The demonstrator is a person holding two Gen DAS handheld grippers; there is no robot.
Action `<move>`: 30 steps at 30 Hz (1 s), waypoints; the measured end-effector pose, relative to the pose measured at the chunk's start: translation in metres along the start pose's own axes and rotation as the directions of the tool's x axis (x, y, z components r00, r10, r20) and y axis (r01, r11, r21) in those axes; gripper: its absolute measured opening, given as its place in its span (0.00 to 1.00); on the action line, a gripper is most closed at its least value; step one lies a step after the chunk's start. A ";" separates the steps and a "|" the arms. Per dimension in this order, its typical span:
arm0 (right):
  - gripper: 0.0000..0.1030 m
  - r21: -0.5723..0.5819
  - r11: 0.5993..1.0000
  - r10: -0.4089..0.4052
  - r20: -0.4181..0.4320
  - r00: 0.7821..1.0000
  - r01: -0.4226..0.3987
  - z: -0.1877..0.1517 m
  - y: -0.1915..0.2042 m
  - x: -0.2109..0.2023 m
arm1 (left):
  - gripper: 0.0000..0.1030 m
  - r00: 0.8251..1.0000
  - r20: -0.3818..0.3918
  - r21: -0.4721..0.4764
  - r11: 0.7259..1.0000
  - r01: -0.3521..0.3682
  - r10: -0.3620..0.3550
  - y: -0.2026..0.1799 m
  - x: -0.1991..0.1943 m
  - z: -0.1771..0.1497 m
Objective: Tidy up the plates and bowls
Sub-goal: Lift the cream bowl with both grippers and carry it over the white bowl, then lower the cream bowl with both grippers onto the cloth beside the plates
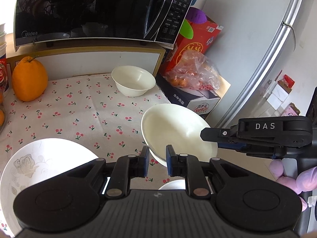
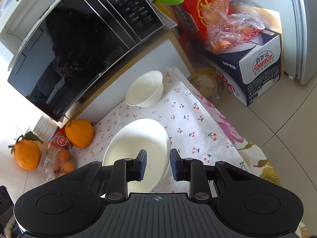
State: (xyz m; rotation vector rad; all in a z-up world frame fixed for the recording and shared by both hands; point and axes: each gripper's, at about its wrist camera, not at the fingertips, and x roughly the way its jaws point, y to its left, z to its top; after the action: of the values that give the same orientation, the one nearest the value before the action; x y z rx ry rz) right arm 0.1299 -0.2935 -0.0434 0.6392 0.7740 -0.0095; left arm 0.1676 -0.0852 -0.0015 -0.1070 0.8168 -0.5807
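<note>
Two pairs of tongs grip one white bowl (image 1: 178,130) from opposite sides and hold it tilted above the surface (image 1: 83,115), which wears a cherry-print cloth.

The left tongs (image 1: 157,161) pinch the bowl's near rim between blue pads, jaws narrowed to a slim gap with the rim inside. In the left view the right tongs reach in from the right, their black finger lying across the bowl's far edge. A gloved hand (image 1: 287,178) shows behind them.

The right tongs (image 2: 158,163) clamp the bowl's (image 2: 138,144) wall, one pad inside and one outside, the jaws only slightly apart.

Beyond both tongs, near the back of the surface (image 2: 188,119), a smaller white bowl (image 1: 133,80) stands upright, well apart from the held one. Left of the left tongs lies a flower-patterned plate (image 1: 39,166); just below them the edge of another white dish (image 1: 174,184) peeks out.

An orange fruit (image 1: 29,79) sits far left of the left tongs, with a microwave (image 1: 89,10) on a shelf behind. To the right, past the surface's edge, a bag of fruit (image 1: 194,71) rests on a box (image 1: 198,101).
</note>
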 end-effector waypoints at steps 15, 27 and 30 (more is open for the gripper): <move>0.25 -0.072 0.997 -0.017 -0.081 0.997 0.012 -0.019 0.020 -0.024 | 0.15 0.997 -0.072 -0.066 0.997 -0.030 0.025 0.002 -0.020 -0.014; 0.25 -0.124 0.991 -0.058 -0.144 0.988 0.041 -0.033 0.027 -0.033 | 0.15 0.991 -0.132 -0.038 0.999 -0.031 0.026 -0.001 -0.025 -0.028; 0.25 -0.137 0.989 -0.081 -0.164 0.983 0.059 -0.036 0.027 -0.032 | 0.15 0.989 -0.143 -0.030 0.999 -0.031 0.026 -0.004 -0.025 -0.031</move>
State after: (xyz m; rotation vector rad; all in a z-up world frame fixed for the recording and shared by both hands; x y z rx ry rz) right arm 0.0894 -0.2590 -0.0277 0.4910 0.9536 0.0316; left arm 0.1304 -0.0709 -0.0048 -0.0841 0.9653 -0.5526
